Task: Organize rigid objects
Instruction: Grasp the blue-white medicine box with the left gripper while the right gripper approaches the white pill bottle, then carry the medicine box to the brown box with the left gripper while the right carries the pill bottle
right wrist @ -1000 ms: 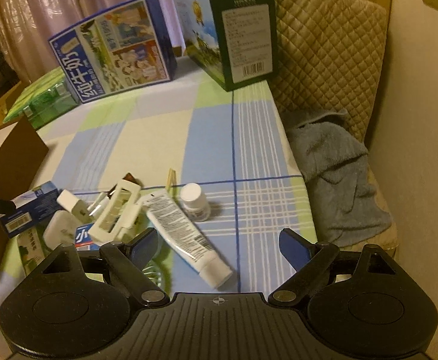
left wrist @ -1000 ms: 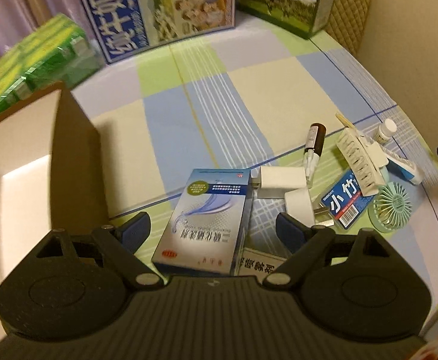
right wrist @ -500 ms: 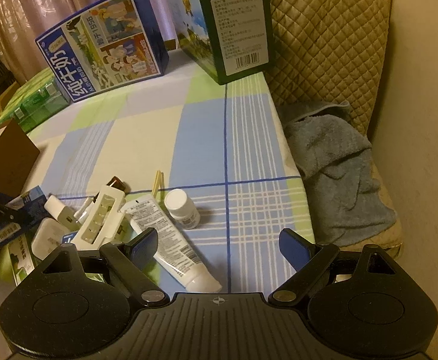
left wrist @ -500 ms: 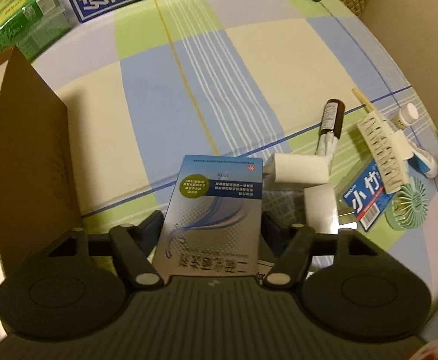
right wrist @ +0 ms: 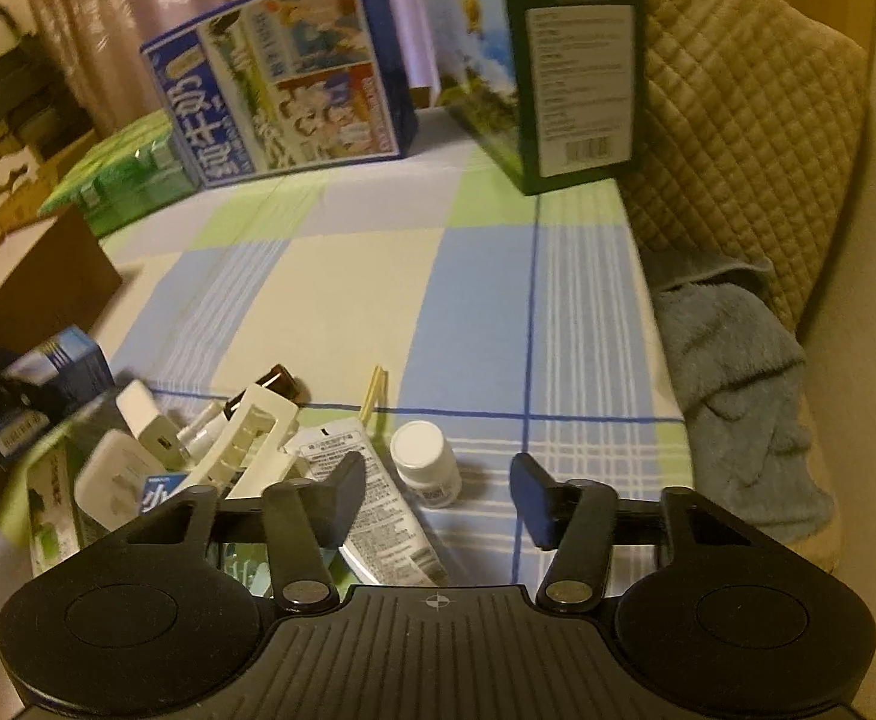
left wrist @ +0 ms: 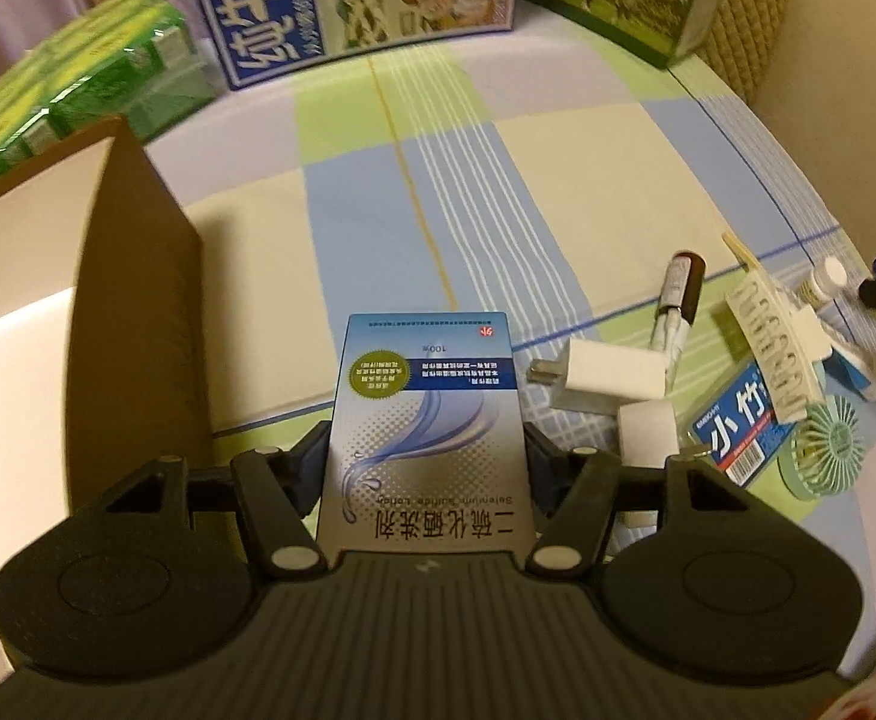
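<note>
The left gripper (left wrist: 426, 462) is closing, pads clamping the blue lotion box (left wrist: 427, 414); the open cardboard box (left wrist: 78, 312) sits at nine o'clock. The right gripper (right wrist: 438, 495) is closing, half-narrowed, above the tube (right wrist: 378, 510) and white bottle (right wrist: 426, 468).

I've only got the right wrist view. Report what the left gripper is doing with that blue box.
Observer: The left gripper has the lotion box between its jaws, which are closing, with a pad against each long side.
Operator: Tell me where it can put it down.
Observer: The cardboard box stands open just left of that gripper, its pale inside facing the camera.
</note>
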### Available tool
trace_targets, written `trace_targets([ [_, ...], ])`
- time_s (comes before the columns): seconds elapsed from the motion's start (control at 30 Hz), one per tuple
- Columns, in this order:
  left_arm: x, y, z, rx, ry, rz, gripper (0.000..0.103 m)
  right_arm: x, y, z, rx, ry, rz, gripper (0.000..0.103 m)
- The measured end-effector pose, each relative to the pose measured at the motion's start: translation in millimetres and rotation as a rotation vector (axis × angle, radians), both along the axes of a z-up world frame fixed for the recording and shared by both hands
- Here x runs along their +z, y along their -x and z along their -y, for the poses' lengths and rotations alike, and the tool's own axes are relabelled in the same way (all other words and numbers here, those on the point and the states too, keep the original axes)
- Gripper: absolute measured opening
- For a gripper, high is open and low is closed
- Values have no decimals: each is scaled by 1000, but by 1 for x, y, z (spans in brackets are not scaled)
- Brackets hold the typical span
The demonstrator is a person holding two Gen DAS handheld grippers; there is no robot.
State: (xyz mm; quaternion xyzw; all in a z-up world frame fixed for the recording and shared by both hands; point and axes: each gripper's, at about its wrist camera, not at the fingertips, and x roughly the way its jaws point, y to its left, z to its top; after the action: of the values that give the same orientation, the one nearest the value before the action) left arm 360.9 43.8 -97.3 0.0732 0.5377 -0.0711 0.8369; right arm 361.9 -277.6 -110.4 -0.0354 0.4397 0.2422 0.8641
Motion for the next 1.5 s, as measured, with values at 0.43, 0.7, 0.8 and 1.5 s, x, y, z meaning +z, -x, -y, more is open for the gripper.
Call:
trace_targets([
  [0.43,26,21,0,78,-9,82,60,-23,-11,-21,84,85,50,21],
  [0.7,51,43,-7,93,16,144,60,13,5,-22,67,37,119,21],
  [0.8,66,52,-16,106,38,174,60,40,18,-38,101,-8,129,21],
  [1.5,124,138,-196,99,54,288,60,103,163,-318,441,-265,90,21],
])
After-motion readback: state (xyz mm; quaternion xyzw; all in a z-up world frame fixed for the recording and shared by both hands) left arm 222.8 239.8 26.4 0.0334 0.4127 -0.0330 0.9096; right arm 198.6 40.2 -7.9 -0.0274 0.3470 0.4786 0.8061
